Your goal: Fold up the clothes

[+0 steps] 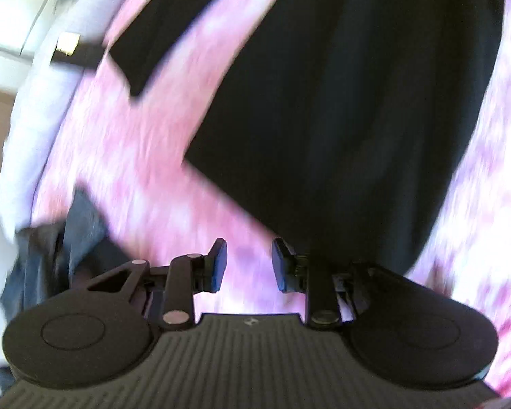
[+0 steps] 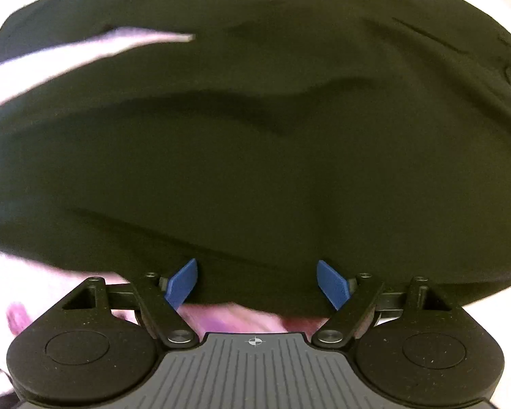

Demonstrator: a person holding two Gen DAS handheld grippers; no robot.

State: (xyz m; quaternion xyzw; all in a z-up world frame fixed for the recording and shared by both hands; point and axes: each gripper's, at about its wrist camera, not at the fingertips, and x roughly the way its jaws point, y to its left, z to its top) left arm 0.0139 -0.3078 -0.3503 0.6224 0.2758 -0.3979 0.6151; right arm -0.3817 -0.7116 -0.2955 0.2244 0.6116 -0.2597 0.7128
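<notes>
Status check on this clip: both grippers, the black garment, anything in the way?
Left gripper open, empty. Right gripper open over black garment, not gripping. Garment flat on pink bedspread. Nothing blocking.

The garment point(image 1: 340, 102) lies spread on the bed point(image 1: 146, 170) — a second heap of cloth point(image 1: 51, 252) sits at the bed's left edge, well apart, in the left wrist view

The left gripper point(image 1: 248, 266) hangs over a pink patterned cover point(image 1: 146, 170), its 2 blue pads point(image 1: 219, 266) apart with nothing between them. A black garment point(image 1: 340, 102) lies far and right; a grey cloth point(image 1: 61, 238) lies near left.
</notes>
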